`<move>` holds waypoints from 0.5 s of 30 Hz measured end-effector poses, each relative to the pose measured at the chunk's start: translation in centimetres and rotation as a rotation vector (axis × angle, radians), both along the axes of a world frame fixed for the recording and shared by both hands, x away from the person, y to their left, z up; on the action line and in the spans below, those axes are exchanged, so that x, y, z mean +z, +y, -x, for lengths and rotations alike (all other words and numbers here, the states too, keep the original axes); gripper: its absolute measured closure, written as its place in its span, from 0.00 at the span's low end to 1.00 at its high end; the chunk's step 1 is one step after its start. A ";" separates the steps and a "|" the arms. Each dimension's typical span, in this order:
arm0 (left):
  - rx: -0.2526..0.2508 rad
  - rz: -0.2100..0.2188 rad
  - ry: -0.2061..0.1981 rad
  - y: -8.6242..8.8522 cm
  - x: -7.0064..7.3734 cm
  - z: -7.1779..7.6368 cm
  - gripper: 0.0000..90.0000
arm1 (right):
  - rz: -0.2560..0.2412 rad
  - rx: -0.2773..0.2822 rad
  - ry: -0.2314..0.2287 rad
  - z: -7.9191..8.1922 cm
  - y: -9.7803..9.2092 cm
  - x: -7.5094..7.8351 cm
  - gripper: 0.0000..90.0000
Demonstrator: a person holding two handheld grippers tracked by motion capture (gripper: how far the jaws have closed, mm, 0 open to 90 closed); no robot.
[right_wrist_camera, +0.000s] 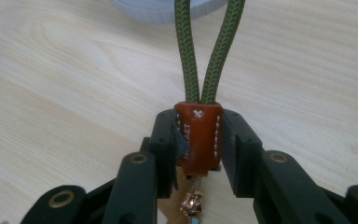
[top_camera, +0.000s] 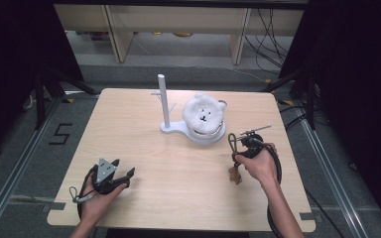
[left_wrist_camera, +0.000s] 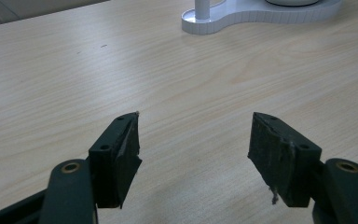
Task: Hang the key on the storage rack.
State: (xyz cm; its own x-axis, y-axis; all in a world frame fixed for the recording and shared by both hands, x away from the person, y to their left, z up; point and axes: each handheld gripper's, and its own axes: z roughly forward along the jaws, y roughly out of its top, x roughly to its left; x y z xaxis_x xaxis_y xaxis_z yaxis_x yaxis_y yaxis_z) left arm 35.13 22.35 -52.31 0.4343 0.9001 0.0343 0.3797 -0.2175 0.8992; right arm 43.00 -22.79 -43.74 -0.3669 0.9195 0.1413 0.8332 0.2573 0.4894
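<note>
My right gripper (right_wrist_camera: 198, 140) is shut on the brown leather tab (right_wrist_camera: 199, 139) of a keychain. Its olive green cord loop (right_wrist_camera: 207, 51) rises from the tab toward the stand, and a small metal charm (right_wrist_camera: 191, 203) hangs below. In the high view that right gripper (top_camera: 241, 145) is at the table's right, with the loop (top_camera: 233, 141) sticking up and a brown piece (top_camera: 235, 175) dangling under the hand. My left gripper (left_wrist_camera: 193, 142) is open over bare wood; the high view shows this left gripper (top_camera: 123, 171) at the near left. A white stand (top_camera: 164, 101) with an upright post sits mid-table, beside a white plush bear face (top_camera: 204, 113).
The white base (left_wrist_camera: 256, 14) of the stand lies ahead of the left gripper. The light wood table (top_camera: 144, 148) has bare room between both hands. Black frames and cables flank the table on both sides, with shelving legs behind it.
</note>
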 end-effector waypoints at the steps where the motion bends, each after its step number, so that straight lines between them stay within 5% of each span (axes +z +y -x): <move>1: 0.001 0.001 0.000 0.0 0.0 0.0 0.37 | 0.003 0.033 -0.036 0.1 -0.1 0.0 0.77; 6: -0.001 -0.001 0.002 0.0 0.0 0.0 0.37 | -0.073 0.038 -0.082 1.1 0.4 0.5 0.77; 10: -0.002 -0.001 0.001 0.0 0.0 0.0 0.37 | -0.063 0.064 -0.112 1.5 0.6 0.7 0.77; 12: 0.000 -0.001 0.002 0.0 0.0 0.0 0.37 | -0.089 0.060 -0.150 2.0 1.1 0.8 0.77; 13: 0.000 0.000 0.002 0.0 0.0 0.0 0.37 | -0.105 0.086 -0.214 2.1 1.4 0.7 0.77; 15: 0.000 -0.001 0.001 0.0 0.0 0.0 0.37 | -0.113 0.071 -0.200 2.3 1.6 0.9 0.77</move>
